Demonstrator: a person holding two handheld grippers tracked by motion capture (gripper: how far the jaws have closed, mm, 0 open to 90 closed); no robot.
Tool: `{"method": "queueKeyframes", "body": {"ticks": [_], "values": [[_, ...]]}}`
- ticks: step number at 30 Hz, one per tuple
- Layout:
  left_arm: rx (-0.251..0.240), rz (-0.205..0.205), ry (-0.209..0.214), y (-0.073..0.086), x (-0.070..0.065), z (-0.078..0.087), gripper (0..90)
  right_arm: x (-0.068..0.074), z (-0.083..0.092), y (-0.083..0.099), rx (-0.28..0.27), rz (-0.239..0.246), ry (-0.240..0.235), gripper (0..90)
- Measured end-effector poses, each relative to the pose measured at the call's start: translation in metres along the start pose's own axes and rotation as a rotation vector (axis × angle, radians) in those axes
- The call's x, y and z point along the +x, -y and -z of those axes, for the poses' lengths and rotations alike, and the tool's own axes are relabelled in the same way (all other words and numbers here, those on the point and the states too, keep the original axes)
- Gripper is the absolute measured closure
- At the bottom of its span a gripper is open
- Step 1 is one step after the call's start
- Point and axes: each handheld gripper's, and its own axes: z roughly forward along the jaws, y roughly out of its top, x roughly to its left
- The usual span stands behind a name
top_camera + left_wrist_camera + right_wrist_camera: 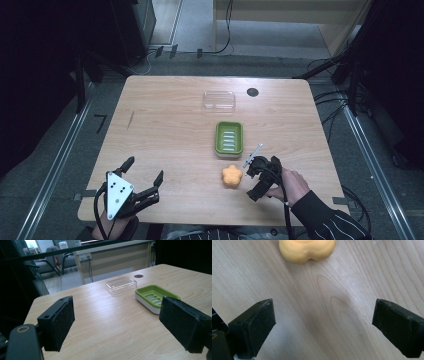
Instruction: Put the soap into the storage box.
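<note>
An orange flower-shaped soap [232,176] lies on the wooden table [165,120], just in front of a green soap dish [229,137]. A clear plastic lid [219,100] rests farther back. My right gripper [251,180] hovers just right of the soap, open and holding nothing. In the right gripper view the soap [307,248] sits ahead of the wide-apart jaws of that gripper [323,327], outside them. My left gripper [144,171] is open near the front left edge. From the left gripper [117,325] I see the dish [156,296] and the lid [121,285] far ahead.
A black cable grommet [252,92] is set in the table behind the lid. Dark equipment stands and cables ring the table on the floor. Bare wood stretches across the left half of the table.
</note>
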Motion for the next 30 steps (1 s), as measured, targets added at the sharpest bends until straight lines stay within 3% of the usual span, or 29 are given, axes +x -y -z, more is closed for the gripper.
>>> {"method": "queueKeyframes", "body": {"ticks": [11, 21, 30], "values": [[0.003, -0.004, 0.003, 0.0, 0.0, 0.0, 13.0, 0.006, -0.007, -0.019, 0.013, 0.032, -0.008, 3.0], [0.003, -0.007, 0.005, 0.0, 0.0, 0.0, 13.0, 0.007, -0.012, -0.031, 0.01, 0.03, -0.028, 1.8], [0.003, -0.007, 0.004, 0.0, 0.0, 0.0, 13.0, 0.012, -0.019, -0.043, 0.02, 0.069, -0.028, 1.8]]}}
